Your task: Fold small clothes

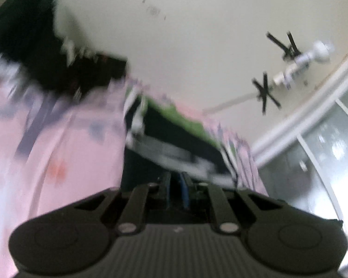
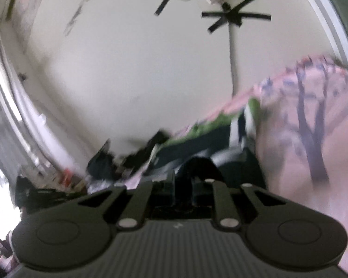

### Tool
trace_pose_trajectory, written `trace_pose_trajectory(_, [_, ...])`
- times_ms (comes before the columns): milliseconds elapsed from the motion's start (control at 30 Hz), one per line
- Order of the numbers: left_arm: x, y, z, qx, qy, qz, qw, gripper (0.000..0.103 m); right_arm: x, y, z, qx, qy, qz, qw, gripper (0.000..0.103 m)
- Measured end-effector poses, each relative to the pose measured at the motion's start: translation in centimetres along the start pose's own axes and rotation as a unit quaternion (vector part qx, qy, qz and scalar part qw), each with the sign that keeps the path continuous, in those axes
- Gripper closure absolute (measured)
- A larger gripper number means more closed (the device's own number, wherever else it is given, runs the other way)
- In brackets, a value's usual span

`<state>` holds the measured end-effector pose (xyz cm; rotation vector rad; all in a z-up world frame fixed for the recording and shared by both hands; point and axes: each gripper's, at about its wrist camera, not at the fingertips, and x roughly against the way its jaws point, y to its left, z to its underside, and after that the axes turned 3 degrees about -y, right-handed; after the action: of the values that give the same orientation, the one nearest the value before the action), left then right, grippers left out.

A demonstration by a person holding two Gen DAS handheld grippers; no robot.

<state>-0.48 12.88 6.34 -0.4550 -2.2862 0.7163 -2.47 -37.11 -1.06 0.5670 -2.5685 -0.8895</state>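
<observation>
Left claw [image 1: 175, 180]: fingers close together, pinching the dark garment [image 1: 174, 136].
Right claw [image 2: 185, 180]: clamped on that garment [image 2: 197, 139].
Sheet [image 1: 58, 139]: pink, beneath.
Blur: heavy.

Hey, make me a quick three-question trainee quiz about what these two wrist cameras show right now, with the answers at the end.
1. True or false: the pink patterned sheet lies under the green and dark garment.
2. Multiple choice: in the right wrist view, the pile of dark clothes appears A) left of the garment, B) right of it, C) on the pink sheet's far right.
3. Fill in: the black crosses on the cream wall are strips of ____.

Key: 1 true. 2 A. 3 tape. Both views are motion-blurred, and the jaws of the left gripper and right gripper are too smeared to judge.
</observation>
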Motion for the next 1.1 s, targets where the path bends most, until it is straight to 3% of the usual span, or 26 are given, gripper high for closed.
trace_pose_trajectory(33, [-1.7, -0.4, -1.2, -0.008, -0.014, -0.014, 0.9998, 0.089, -1.8, -0.9, -0.9, -0.015, -0.015, 0.012, 1.000, 0.089])
trace_pose_trajectory(67, [-3.3, -0.7, -2.1, -0.020, -0.029, -0.034, 0.9988, 0.084, -3.3, -1.6, -1.5, -0.017, -0.030, 0.031, 0.999, 0.074])
trace_pose_trajectory(100, [-5.0, -0.7, -2.6, -0.035, -0.034, -0.062, 0.9969, 0.070, -4.7, -2.1, -1.8, -0.007, -0.038, 0.069, 0.997, 0.062])
trace_pose_trajectory(133, [-6.5, -0.4, -2.9, -0.043, -0.027, -0.100, 0.9937, 0.065, -5.3, -2.3, -1.7, 0.004, -0.039, 0.100, 0.994, 0.039])
trace_pose_trajectory(167, [-7.4, 0.1, -2.6, -0.035, -0.015, -0.130, 0.9907, 0.066, -5.3, -2.5, -1.4, 0.008, -0.037, 0.115, 0.993, 0.038])
trace_pose_trajectory(200, [-7.8, 0.7, -2.1, -0.029, -0.004, -0.133, 0.9907, 0.064, -4.8, -2.9, -0.9, 0.006, -0.031, 0.104, 0.994, 0.038])
trace_pose_trajectory(300, [-7.9, 2.1, -0.1, -0.014, 0.026, -0.117, 0.9927, 0.051, -2.6, -3.7, 0.9, -0.012, -0.025, 0.097, 0.995, 0.035])
trace_pose_trajectory(400, [-7.9, 2.5, 1.4, -0.015, 0.048, -0.101, 0.9936, 0.050, -1.4, -4.5, 2.8, -0.016, -0.012, 0.119, 0.993, 0.034])
trace_pose_trajectory(467, [-8.4, 2.4, 2.4, -0.022, 0.067, -0.105, 0.9920, 0.055, -1.7, -4.8, 3.9, -0.024, 0.013, 0.130, 0.991, 0.033])
trace_pose_trajectory(500, [-8.5, 2.3, 2.9, -0.029, 0.078, -0.104, 0.9911, 0.074, -1.7, -4.7, 4.4, -0.014, 0.013, 0.129, 0.991, 0.038])
trace_pose_trajectory(533, [-9.0, 2.0, 3.4, -0.043, 0.091, -0.104, 0.9894, 0.094, -1.9, -4.3, 4.6, 0.005, 0.022, 0.136, 0.990, 0.070])
trace_pose_trajectory(567, [-9.1, 2.0, 3.5, -0.061, 0.090, -0.110, 0.9879, 0.094, -2.4, -4.3, 4.7, 0.016, 0.036, 0.147, 0.988, 0.103])
trace_pose_trajectory(700, [-8.1, 2.2, 2.4, -0.071, 0.103, -0.108, 0.9863, 0.089, -2.1, -3.9, 2.7, 0.051, 0.044, 0.162, 0.985, 0.102])
trace_pose_trajectory(767, [-6.4, 1.9, 0.6, -0.079, 0.080, -0.106, 0.9880, 0.088, -1.6, -2.5, 0.5, 0.090, 0.023, 0.159, 0.983, 0.047])
trace_pose_trajectory(833, [-5.3, 0.6, -2.0, -0.107, 0.033, -0.121, 0.9863, 0.069, -2.1, -1.0, -2.6, 0.125, 0.002, 0.142, 0.982, 0.045])
trace_pose_trajectory(900, [-6.5, -1.4, -5.0, -0.138, 0.005, -0.123, 0.9828, 0.065, -5.1, 0.3, -6.2, 0.131, 0.011, 0.126, 0.983, 0.045])
trace_pose_trajectory(967, [-9.6, -3.4, -7.6, -0.161, 0.003, -0.105, 0.9813, 0.057, -9.7, 0.9, -9.1, 0.125, 0.042, 0.087, 0.987, 0.043])
trace_pose_trajectory(1000, [-11.8, -4.3, -8.7, -0.169, 0.008, -0.094, 0.9811, 0.046, -12.4, 1.0, -10.2, 0.120, 0.060, 0.066, 0.989, 0.042])
trace_pose_trajectory(1033, [-14.2, -5.1, -9.6, -0.175, 0.011, -0.088, 0.9806, 0.040, -15.5, 0.9, -11.1, 0.114, 0.078, 0.061, 0.989, 0.041])
trace_pose_trajectory(1100, [-19.3, -5.8, -11.1, -0.166, 0.025, -0.093, 0.9814, 0.040, -21.4, -0.2, -12.2, 0.085, 0.118, 0.073, 0.987, 0.040])
